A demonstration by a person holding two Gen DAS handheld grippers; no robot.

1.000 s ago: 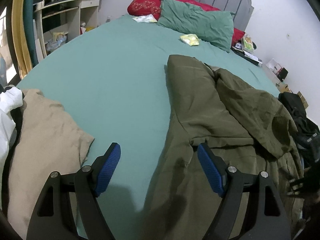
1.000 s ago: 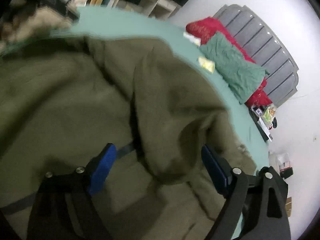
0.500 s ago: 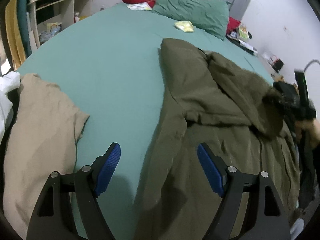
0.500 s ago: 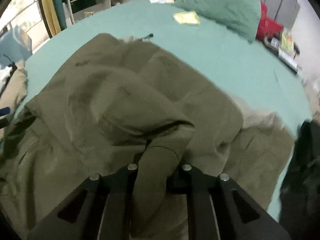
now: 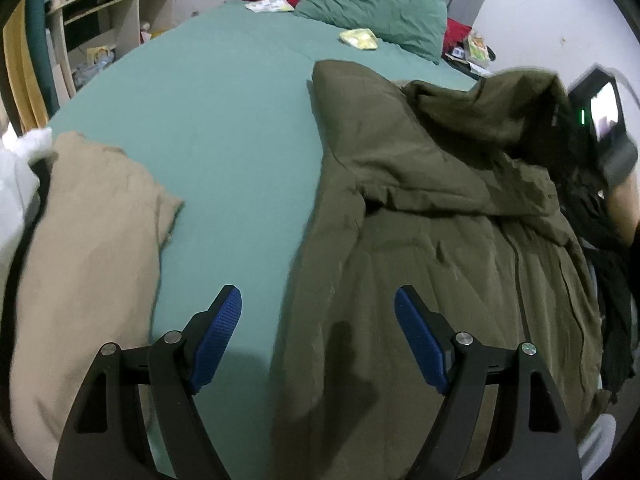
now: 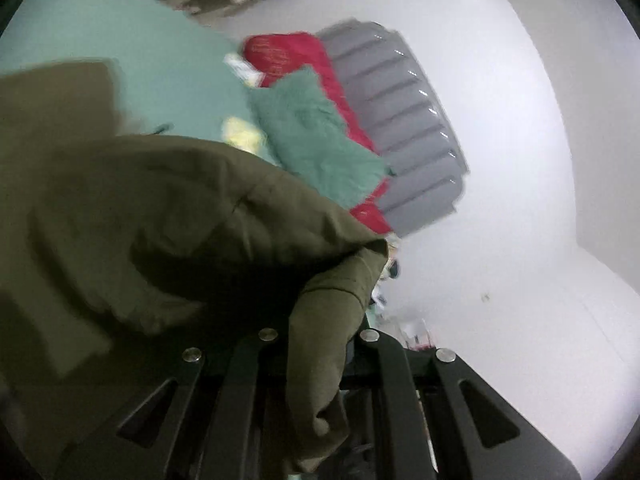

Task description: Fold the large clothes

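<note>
Teal sheets cover the bed (image 5: 224, 120) ahead of us, with a teal pillow (image 5: 372, 4) and a red one against the grey headboard (image 6: 404, 120) at the far end. Just ahead of our left gripper (image 5: 318, 336), and spreading off to its right, lies the olive-green jacket (image 5: 420, 216), a large, soft, rumpled garment with a zip line running down its front and one sleeve doubled over the body. Our left gripper hangs above its near hem with the jaws wide apart and nothing between them. Our right gripper (image 6: 316, 344) is clamped tight on a fold of the same jacket, which looks like a cuff or hem edge, and that part is raised off the bed so the cloth drapes away to the gripper's left. We judge this to be the opening-out step, lifting one side so the jacket can be laid flat before folding. Next we would need the left gripper to take the near edge so both can pull the cloth smooth. A tan garment (image 5: 88, 248) lies to the left of the left gripper, untouched.
</note>
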